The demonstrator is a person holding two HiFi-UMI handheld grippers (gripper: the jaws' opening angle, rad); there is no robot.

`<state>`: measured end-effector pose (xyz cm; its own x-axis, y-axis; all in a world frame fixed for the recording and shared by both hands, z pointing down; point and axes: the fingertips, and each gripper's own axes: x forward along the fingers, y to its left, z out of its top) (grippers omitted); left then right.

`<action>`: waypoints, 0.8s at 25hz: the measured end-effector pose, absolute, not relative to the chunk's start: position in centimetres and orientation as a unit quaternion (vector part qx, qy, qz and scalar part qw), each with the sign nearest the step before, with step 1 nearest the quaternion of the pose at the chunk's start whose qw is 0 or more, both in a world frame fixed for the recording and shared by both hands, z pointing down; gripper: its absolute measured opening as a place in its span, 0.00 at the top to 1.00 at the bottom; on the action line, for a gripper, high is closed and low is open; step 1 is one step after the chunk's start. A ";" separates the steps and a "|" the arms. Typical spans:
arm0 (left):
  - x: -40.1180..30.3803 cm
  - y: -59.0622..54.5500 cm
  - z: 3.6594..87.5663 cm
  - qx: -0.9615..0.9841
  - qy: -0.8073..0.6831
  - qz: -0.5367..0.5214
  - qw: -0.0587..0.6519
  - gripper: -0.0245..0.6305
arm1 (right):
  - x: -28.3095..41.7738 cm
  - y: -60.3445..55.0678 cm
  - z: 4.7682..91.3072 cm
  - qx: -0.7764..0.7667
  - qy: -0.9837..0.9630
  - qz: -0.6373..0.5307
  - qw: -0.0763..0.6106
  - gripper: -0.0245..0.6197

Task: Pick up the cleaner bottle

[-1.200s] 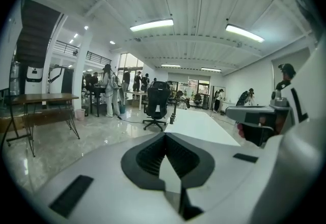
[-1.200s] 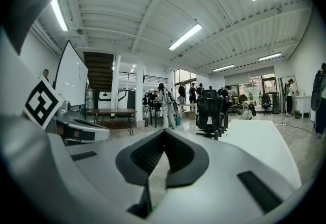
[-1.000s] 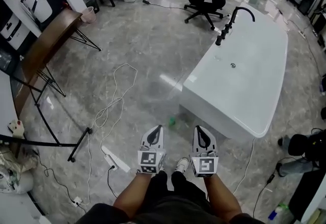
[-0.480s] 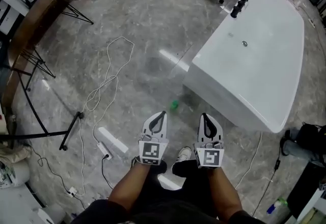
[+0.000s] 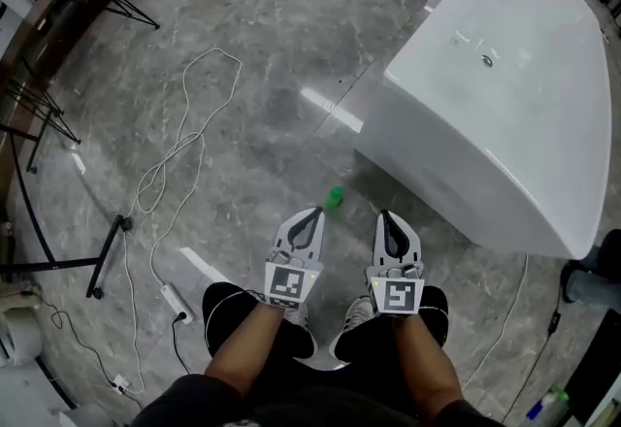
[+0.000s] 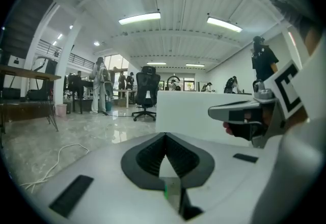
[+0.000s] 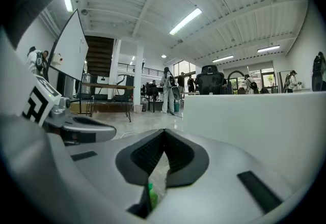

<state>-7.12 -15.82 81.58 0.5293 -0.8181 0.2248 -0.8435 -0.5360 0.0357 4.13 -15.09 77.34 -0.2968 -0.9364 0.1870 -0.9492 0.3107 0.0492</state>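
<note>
Both grippers have come lower since the earlier pictures, and the person now crouches, with the bent knees showing on both sides of the forearms. In the head view, the two bare forearms reach forward side by side, almost parallel. The left gripper and the right gripper are held close together above the grey marble floor, and both point ahead, nearly level. In the left gripper view the fingers meet at their tips, with nothing between them. The right gripper view shows the same: the fingers are together and empty. The small green cleaner bottle stands on the floor just ahead of the fingertips, between the two grippers and nearer to the left one, not touched by either. Beside the bottle, to the right, stands the big white bathtub.
</note>
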 end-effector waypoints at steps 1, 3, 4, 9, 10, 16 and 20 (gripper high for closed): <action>-7.1 -15.9 83.5 0.872 -0.476 0.092 0.069 0.95 | 4.0 -15.4 79.0 0.586 -0.805 0.031 0.089 0.94; -7.0 -15.8 87.2 0.873 -0.473 0.099 0.068 0.95 | 3.9 -15.9 81.7 0.592 -0.801 0.027 0.081 0.94; -6.8 -15.7 88.8 0.875 -0.469 0.104 0.066 0.95 | 4.0 -16.0 82.9 0.595 -0.799 0.027 0.076 0.94; -6.1 -15.2 94.5 0.882 -0.451 0.121 0.058 0.95 | 4.7 -15.9 87.4 0.602 -0.795 0.021 0.074 0.94; -6.2 -15.3 95.1 0.881 -0.453 0.121 0.059 0.95 | 4.7 -15.9 88.0 0.604 -0.793 0.022 0.072 0.94; -6.8 -15.4 99.0 0.871 -0.471 0.119 0.079 0.95 | 4.4 -16.0 88.3 0.608 -0.791 0.017 0.066 0.94; -6.2 -16.6 102.2 0.867 -0.477 0.124 0.077 0.79 | 4.3 -15.9 88.4 0.606 -0.793 0.011 0.057 0.94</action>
